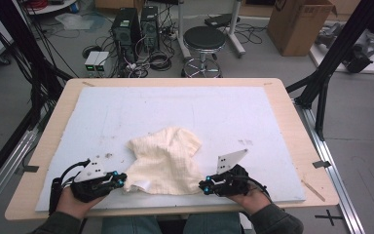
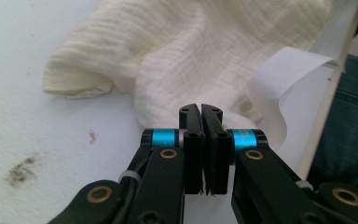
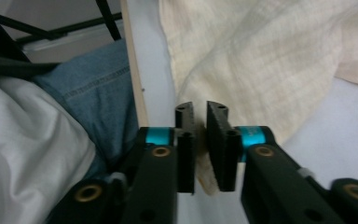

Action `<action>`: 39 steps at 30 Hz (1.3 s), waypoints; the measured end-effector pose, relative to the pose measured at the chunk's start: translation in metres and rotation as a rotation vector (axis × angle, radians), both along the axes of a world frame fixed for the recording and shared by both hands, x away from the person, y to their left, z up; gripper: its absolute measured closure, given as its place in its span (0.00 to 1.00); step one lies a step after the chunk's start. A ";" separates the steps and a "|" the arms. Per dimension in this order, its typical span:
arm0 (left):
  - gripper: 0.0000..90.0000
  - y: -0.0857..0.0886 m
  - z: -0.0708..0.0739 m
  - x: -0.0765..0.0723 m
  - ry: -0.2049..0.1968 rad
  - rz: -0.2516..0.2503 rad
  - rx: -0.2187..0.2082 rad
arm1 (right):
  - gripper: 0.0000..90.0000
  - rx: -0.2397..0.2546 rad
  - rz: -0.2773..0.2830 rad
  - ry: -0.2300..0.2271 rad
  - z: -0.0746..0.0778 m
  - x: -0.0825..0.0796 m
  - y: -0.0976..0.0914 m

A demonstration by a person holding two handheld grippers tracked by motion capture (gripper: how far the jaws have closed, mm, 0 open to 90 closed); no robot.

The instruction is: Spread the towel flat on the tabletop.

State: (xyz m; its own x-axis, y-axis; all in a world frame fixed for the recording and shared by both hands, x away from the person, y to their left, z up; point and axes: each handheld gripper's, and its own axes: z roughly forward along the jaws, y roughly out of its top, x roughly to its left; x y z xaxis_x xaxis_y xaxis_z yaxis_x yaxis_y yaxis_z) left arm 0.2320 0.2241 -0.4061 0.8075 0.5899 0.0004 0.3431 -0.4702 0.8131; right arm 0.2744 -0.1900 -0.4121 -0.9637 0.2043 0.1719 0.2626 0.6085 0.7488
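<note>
Cream garment [image 1: 163, 163] between both grippers | left gripper [image 2: 200, 114] jaws nearly together, empty | right gripper [image 3: 200, 112] jaws slightly parted, cloth edge between.

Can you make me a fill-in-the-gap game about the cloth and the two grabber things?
1. The crumpled cream crinkled cloth lies on a pale ____ mat.
2. A curled ____ paper-like label sticks out at the cloth's edge.
3. The left gripper and the right gripper sit at the cloth's ____ corners, closest to the person.
4. The person's legs are in blue ____.

Missing words: blue; white; near; jeans
</note>
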 end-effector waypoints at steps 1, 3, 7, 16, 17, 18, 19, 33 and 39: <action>0.88 0.002 0.000 0.000 0.006 -0.002 -0.012 | 0.84 0.013 0.002 0.004 0.001 0.001 0.000; 0.81 0.004 0.001 0.001 0.005 0.002 -0.033 | 0.80 0.030 -0.010 0.003 0.005 0.004 -0.001; 0.70 0.005 0.006 0.008 -0.003 0.023 -0.068 | 0.74 0.040 -0.051 -0.022 0.015 0.015 -0.004; 0.64 -0.018 -0.020 0.021 0.051 -0.059 -0.051 | 0.71 -0.046 -0.091 -0.035 -0.002 0.043 0.005; 0.64 -0.019 -0.022 0.021 0.060 -0.060 -0.038 | 0.71 -0.069 -0.083 -0.037 -0.006 0.043 0.007; 0.63 -0.019 -0.024 0.022 0.066 -0.056 -0.017 | 0.71 -0.082 -0.077 -0.049 -0.009 0.043 0.008; 0.62 -0.019 -0.026 0.023 0.065 -0.056 0.001 | 0.71 -0.098 -0.071 -0.048 -0.015 0.042 0.009; 0.94 -0.016 -0.036 0.024 0.059 -0.047 0.055 | 0.99 -0.163 -0.033 -0.125 -0.022 0.034 0.014; 0.98 -0.029 -0.034 0.020 0.059 -0.104 0.057 | 0.99 -0.164 -0.024 -0.086 -0.021 0.024 0.001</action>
